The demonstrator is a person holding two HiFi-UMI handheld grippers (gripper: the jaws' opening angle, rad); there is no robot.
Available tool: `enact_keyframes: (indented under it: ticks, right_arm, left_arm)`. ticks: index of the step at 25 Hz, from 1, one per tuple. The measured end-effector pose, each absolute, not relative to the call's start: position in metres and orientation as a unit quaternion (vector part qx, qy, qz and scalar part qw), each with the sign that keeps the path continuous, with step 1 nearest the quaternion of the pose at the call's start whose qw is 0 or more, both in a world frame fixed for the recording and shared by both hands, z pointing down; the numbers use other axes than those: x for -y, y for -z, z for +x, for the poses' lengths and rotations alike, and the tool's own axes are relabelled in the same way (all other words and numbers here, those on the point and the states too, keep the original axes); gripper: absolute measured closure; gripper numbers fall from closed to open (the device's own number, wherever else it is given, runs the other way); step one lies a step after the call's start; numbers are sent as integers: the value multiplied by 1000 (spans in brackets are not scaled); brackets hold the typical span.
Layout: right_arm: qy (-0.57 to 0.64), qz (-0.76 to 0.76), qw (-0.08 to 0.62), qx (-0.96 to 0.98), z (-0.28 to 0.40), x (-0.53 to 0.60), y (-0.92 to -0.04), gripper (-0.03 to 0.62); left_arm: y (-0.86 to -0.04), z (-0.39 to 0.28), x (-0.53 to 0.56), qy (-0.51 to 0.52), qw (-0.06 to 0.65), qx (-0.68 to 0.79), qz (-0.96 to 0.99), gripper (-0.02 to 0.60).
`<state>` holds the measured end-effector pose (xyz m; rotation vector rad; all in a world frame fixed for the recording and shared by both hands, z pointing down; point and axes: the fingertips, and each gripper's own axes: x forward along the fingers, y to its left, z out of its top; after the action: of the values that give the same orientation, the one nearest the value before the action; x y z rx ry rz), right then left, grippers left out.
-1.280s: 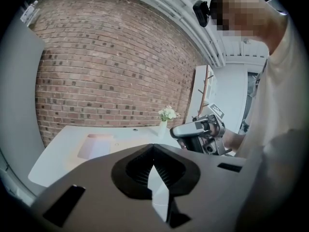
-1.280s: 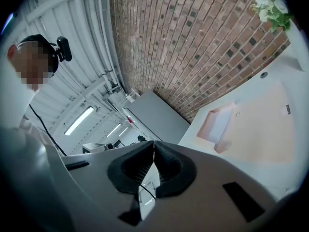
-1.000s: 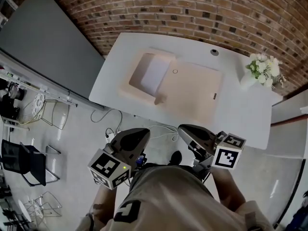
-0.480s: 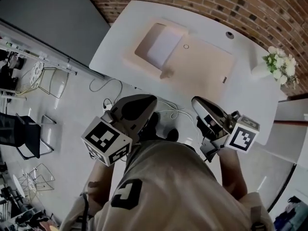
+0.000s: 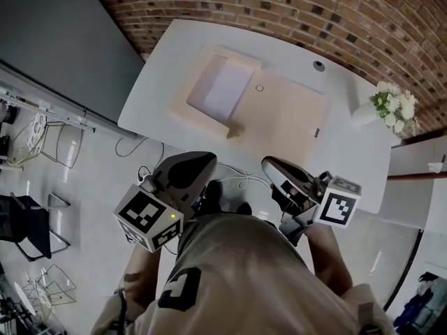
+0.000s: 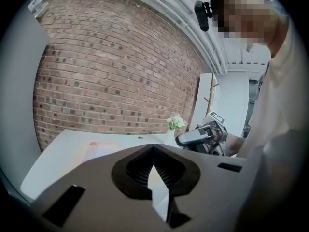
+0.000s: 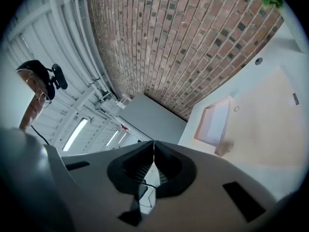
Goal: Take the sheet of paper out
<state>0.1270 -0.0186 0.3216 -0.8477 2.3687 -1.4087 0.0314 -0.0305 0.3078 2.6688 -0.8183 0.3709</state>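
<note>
Left tool (image 6: 153,148): your jaw tips meet at a point, with nothing between them. Right tool (image 7: 153,144): jaws pressed together along a thin seam, also empty. You hold both out in front of you, side by side and apart, with their noses aimed toward the counter (image 5: 150,89). Each hangs over the floor (image 5: 105,180), short of the counter's near edge, touching nothing. From the left tool's camera, the right tool shows off to its right, in your hand.

Cables (image 5: 234,169) trail on the floor just short of the near edge, between the two tools.

Sheet of paper (image 5: 222,89): white, lying flat inside a shallow pale tray (image 5: 236,56). The tray sits toward the counter's left end, at the left side of a peach mat (image 5: 286,117). Whether it is on the mat's edge or just beside it, you cannot tell.

The sheet's long axis runs across the counter's depth, from the near edge toward the wall-side edge, roughly square to both. Its short edges face you and the brick wall (image 5: 279,5). The sheet covers most of the tray floor. Contact with the tray walls cannot be resolved. It is well apart from both tools.

Vase of white flowers (image 5: 387,103): right end of the counter, off the mat, near the far right corner.
</note>
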Motion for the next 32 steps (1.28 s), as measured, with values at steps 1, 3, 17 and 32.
enact_keyframes:
  ticks: [1, 3, 17, 32]
  right_arm:
    - [483, -291, 128, -816, 121, 23, -320, 569]
    - [486, -291, 128, -814, 110, 30, -318, 569]
    - [515, -335, 121, -780, 47, 65, -333, 569]
    - [584, -332, 160, -724, 58, 98, -374, 569]
  left_arm:
    - [-308, 26, 35, -127, 164, 285, 936, 568]
    - [-309, 15, 43, -122, 168, 280, 937, 568]
    - [-321, -53, 90, -90, 186, 238, 949, 568]
    - [-337, -56, 105, -88, 211, 209, 951, 568]
